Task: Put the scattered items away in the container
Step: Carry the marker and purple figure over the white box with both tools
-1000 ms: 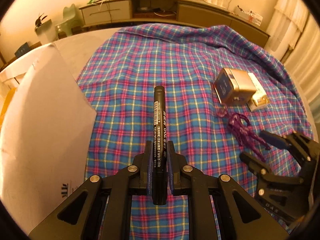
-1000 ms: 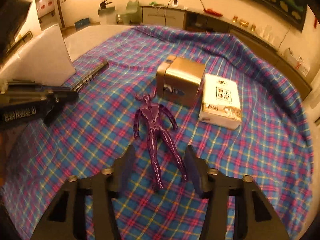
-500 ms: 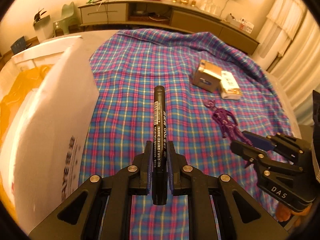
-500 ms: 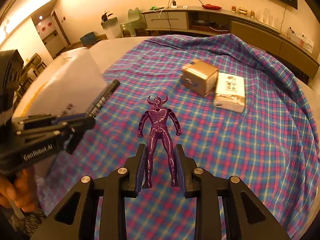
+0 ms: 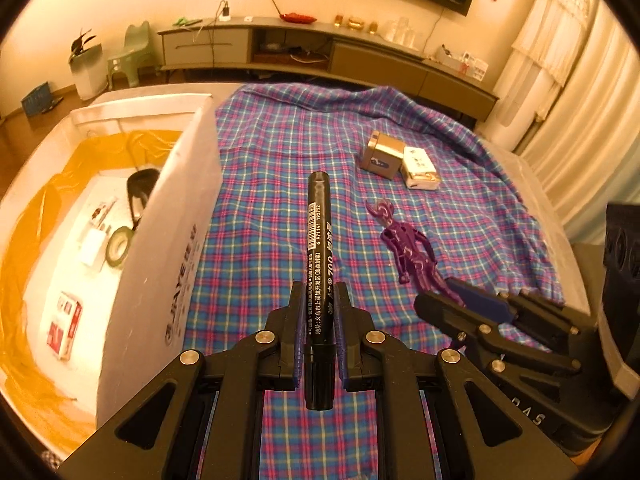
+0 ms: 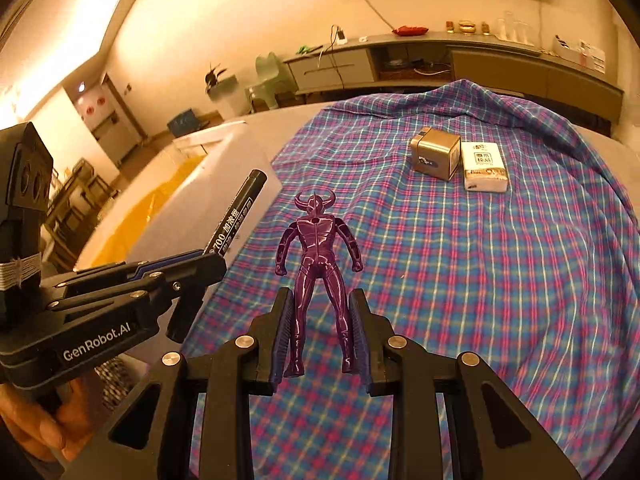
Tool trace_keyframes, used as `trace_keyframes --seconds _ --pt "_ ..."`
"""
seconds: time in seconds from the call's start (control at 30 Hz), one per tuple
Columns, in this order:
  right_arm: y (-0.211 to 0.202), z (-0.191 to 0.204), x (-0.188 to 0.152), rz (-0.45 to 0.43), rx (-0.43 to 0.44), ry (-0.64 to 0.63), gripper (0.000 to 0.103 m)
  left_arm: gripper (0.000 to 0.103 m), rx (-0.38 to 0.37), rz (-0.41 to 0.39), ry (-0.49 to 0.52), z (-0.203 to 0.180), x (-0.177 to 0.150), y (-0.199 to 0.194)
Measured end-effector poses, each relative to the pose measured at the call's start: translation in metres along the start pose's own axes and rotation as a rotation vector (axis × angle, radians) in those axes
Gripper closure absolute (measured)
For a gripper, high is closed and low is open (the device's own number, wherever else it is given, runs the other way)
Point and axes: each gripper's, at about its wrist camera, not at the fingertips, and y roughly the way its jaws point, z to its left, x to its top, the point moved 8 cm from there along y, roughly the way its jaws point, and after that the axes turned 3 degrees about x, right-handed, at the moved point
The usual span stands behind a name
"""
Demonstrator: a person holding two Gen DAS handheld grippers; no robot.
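My left gripper [image 5: 318,312] is shut on a black marker pen [image 5: 318,240], held above the plaid cloth just right of the white container box [image 5: 160,264]. The box is lined with yellow plastic and holds several small items. My right gripper [image 6: 320,320] is shut on the legs of a purple toy figure [image 6: 318,248] and holds it above the cloth. The figure also shows in the left wrist view [image 5: 408,244], and the marker in the right wrist view [image 6: 236,216]. A gold cube box [image 6: 434,152] and a white tissue pack [image 6: 484,166] lie together on the far cloth.
The plaid cloth [image 6: 500,280] covers the table. The container's near wall [image 6: 208,208] stands at the left. A tape roll [image 5: 118,242] and small packets lie inside it. A low cabinet [image 5: 320,48] runs along the back wall.
Both grippers have lifted. The right gripper closed on the purple figure and raised it off the cloth. The left gripper rose with the marker, so the container's inside now shows.
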Motion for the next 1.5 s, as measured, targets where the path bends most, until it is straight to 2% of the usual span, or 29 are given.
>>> trace_keyframes --seconds 0.37,0.63,0.9,1.23,1.5 --pt "-0.027 0.006 -0.026 -0.057 -0.026 0.083 0.073 0.089 -0.055 -0.061 -0.018 0.007 -0.019 -0.039" --pt "-0.043 0.031 -0.033 -0.113 -0.019 0.127 0.073 0.089 -0.077 -0.121 -0.049 0.029 -0.018 -0.064" --pt "-0.048 0.076 -0.022 -0.136 0.009 0.088 0.073 0.089 -0.089 -0.178 -0.117 0.07 -0.009 -0.086" --pt "-0.035 0.122 -0.005 -0.127 0.038 0.025 0.073 0.089 -0.074 -0.205 -0.213 0.131 -0.005 -0.096" --pt "-0.022 0.152 0.01 -0.117 0.06 -0.025 0.073 0.089 -0.05 -0.208 -0.245 0.172 -0.007 -0.101"
